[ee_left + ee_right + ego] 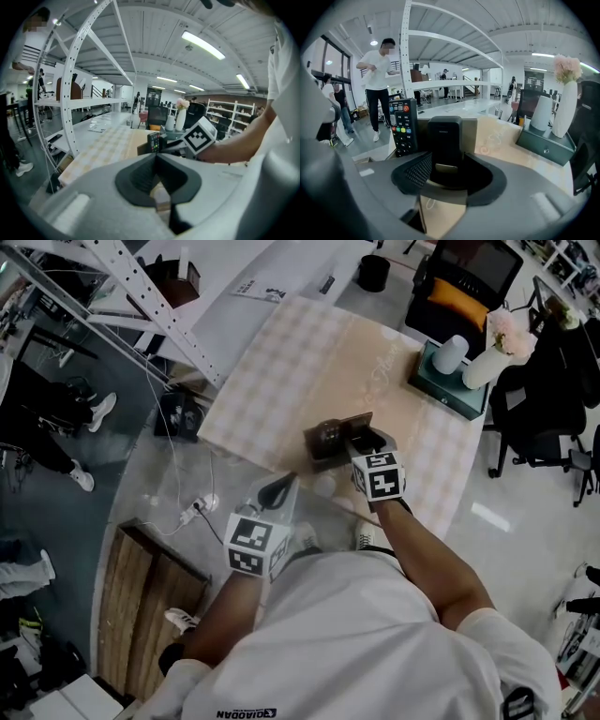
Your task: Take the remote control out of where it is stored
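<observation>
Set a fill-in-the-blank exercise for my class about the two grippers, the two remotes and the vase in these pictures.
1. The right gripper's jaws are ___, not closed on the plain black remote between them.
2. The left gripper's jaws are ___, with nothing between them.
3. In the right gripper view, the remote with coloured buttons stands to the ___ of the plain black one.
4. The white vase holds ___ flowers.
Missing words: open; shut; left; pink.

Black remote control (403, 127), beige-checked tablecloth (272, 381)
</observation>
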A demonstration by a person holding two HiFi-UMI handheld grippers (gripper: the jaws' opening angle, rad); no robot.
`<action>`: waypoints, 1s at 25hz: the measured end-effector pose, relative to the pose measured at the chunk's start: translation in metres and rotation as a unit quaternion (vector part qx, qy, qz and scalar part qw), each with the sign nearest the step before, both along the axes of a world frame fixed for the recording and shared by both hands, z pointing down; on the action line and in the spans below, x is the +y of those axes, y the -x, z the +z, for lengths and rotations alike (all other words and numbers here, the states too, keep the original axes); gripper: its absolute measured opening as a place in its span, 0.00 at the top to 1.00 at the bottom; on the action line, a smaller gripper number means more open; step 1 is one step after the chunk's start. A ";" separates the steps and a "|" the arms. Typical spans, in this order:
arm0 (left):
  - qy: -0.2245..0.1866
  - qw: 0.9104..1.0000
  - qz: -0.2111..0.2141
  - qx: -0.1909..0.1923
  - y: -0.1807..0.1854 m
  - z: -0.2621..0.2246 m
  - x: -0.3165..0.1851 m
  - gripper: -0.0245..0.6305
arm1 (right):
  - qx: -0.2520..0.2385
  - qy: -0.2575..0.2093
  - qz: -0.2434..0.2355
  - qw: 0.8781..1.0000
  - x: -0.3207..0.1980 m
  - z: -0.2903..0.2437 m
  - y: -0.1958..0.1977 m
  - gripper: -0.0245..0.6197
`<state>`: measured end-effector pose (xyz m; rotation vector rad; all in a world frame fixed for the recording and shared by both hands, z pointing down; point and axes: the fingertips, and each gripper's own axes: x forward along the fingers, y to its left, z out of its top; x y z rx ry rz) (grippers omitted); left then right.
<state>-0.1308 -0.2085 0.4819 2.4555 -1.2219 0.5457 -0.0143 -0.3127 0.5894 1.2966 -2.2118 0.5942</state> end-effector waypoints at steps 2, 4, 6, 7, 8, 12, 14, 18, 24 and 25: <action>-0.001 1.000 -0.001 0.000 0.000 -0.001 -0.001 0.96 | -0.001 -0.004 0.002 1.000 -0.002 0.000 0.000 0.64; -0.001 1.000 -0.003 0.000 0.000 -0.001 -0.002 0.96 | 0.000 -0.010 0.002 1.000 -0.002 -0.001 0.000 0.66; -0.001 1.000 -0.005 0.000 0.001 0.000 -0.003 0.96 | -0.002 -0.012 0.001 1.000 -0.002 -0.002 -0.001 0.67; -0.001 1.000 -0.006 0.000 0.002 0.001 -0.002 0.96 | -0.004 -0.012 0.001 1.000 -0.001 -0.002 -0.002 0.67; 0.000 1.000 -0.006 0.000 0.001 0.001 -0.002 0.96 | -0.006 -0.012 0.000 1.000 -0.001 -0.002 -0.003 0.67; 0.002 1.000 -0.005 0.000 0.000 0.002 -0.003 0.96 | -0.020 -0.023 -0.002 1.000 -0.002 -0.013 -0.005 0.67; 0.002 1.000 -0.005 0.001 -0.002 0.003 -0.004 0.96 | -0.029 -0.030 -0.007 0.999 -0.001 -0.022 -0.004 0.67; -0.001 1.000 -0.001 0.002 -0.010 0.000 -0.004 0.96 | -0.046 -0.050 -0.017 0.998 0.005 -0.047 -0.009 0.67; -0.012 1.000 -0.004 0.000 -0.014 -0.006 -0.010 0.96 | -0.077 -0.084 -0.030 0.993 0.009 -0.085 -0.018 0.68; -0.014 1.000 -0.006 0.000 -0.014 -0.008 -0.011 0.96 | -0.083 -0.088 -0.031 0.992 0.009 -0.091 -0.020 0.68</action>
